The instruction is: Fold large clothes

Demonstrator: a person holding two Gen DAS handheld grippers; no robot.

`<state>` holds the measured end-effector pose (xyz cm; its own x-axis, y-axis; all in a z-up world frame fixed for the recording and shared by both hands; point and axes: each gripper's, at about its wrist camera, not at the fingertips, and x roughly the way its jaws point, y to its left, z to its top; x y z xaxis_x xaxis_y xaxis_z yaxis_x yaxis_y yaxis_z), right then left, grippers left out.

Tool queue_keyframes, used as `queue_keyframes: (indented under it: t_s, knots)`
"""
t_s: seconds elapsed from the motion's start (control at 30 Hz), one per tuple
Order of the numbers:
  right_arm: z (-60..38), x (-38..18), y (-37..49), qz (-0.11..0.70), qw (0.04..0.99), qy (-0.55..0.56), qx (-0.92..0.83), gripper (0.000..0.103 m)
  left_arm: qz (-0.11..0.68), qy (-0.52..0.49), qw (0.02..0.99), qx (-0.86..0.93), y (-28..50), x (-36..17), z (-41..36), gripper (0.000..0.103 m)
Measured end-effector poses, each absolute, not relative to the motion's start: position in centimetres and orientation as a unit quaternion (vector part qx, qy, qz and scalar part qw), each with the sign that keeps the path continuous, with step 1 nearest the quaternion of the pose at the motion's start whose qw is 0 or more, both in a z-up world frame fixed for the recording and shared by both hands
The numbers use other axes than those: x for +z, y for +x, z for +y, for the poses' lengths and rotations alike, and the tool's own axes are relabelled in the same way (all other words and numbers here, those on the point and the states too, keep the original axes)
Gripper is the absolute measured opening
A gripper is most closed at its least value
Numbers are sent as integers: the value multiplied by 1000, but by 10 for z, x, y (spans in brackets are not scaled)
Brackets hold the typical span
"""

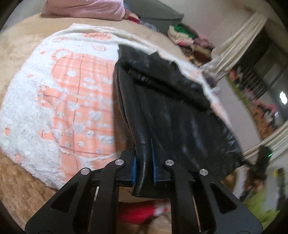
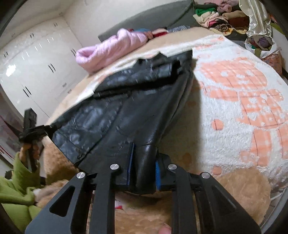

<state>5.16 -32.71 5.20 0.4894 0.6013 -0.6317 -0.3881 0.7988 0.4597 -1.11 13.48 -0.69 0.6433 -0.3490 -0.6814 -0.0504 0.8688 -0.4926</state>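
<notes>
A black leather jacket [image 1: 171, 108] [image 2: 117, 117] lies spread over a white and orange fleece blanket [image 1: 72, 99] [image 2: 234, 99] on the bed. Its near hem is lifted off the blanket. In the left wrist view my left gripper [image 1: 144, 160] is shut on one corner of that hem, with leather pinched between its blue pads [image 1: 134, 165]. My right gripper [image 2: 144, 165] is shut on the other corner in the same way. Each view also shows the other gripper holding the far end of the hem: the right gripper [image 1: 261, 158] and the left gripper [image 2: 32, 133], held by a hand in a green sleeve [image 2: 18, 180].
A pink puffer jacket [image 1: 86, 7] [image 2: 111, 48] lies at the head of the bed. A pile of mixed clothes [image 1: 185, 36] [image 2: 216, 16] sits beyond the bed. White wardrobe doors [image 2: 36, 63] stand on one side and a cream curtain [image 1: 234, 41] on the other. A beige fleece cover [image 2: 234, 189] lies under the blanket.
</notes>
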Motion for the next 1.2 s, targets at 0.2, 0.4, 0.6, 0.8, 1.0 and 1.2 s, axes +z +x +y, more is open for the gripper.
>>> queue_keyframes:
  t_s: [0.2,0.4,0.6,0.8,1.0,1.2]
  knots:
    - [-336,96,76,348,873,162,301,13,367,-261,887,-101,13,31,148,5]
    - [-331,123,109,316,887,171,290,12,338,-264,897,-102,44,55,144,6]
    - [-327,140,140,294,900,186,263,12,322,-260,906,-90,72,71,147,6]
    - [-317,142,177,288,906,191,245,12,327,-266,903,-80,112,70,156,7]
    - [-305,138,221,291,909,189,229,12,333,-263,903,-67,143,68,159,8]
    - [-294,126,260,306,910,184,210,12,350,-252,901,-44,177,55,159,9]
